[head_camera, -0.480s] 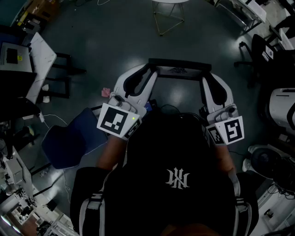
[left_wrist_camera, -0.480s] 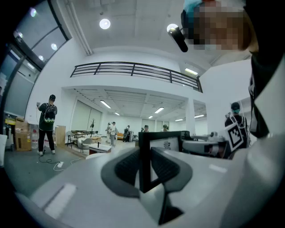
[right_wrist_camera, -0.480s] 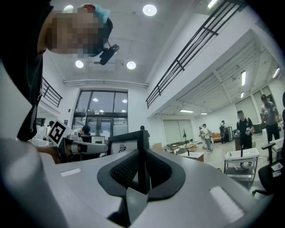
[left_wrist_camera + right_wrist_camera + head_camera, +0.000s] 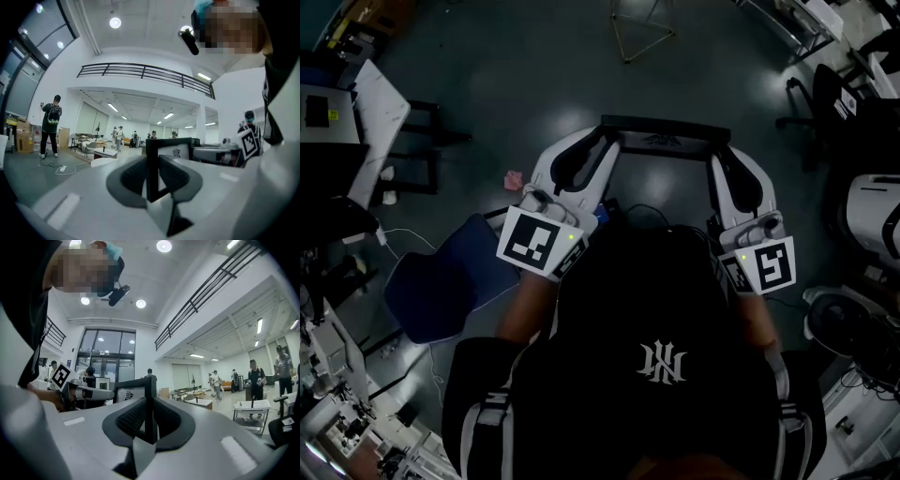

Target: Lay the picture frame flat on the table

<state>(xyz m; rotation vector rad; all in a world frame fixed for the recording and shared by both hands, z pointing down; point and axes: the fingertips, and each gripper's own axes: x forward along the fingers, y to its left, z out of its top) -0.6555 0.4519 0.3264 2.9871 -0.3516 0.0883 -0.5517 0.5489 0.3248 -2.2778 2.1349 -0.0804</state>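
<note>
The black picture frame [image 4: 666, 128] hangs level in the air in front of the person, high above the floor, held at both ends. My left gripper [image 4: 605, 150] is shut on its left side bar; in the left gripper view the upright black bar [image 4: 152, 164] sits pinched between the dark pads [image 4: 133, 176]. My right gripper [image 4: 722, 157] is shut on the other side bar; the right gripper view shows that bar [image 4: 150, 404] clamped between its pads [image 4: 166, 420]. The frame's white insert with a small dark emblem [image 4: 176, 152] faces the person. No table top lies under the frame.
Below are a dark floor, a blue chair [image 4: 441, 281] at the left, a white table [image 4: 380, 122] at the far left, a wire stool [image 4: 642, 33] ahead and an office chair [image 4: 825, 98] at the right. Several people stand in the hall [image 4: 50, 124].
The things on the floor have slid a little up in the head view. Both grippers and the frame between them keep the same place and grip.
</note>
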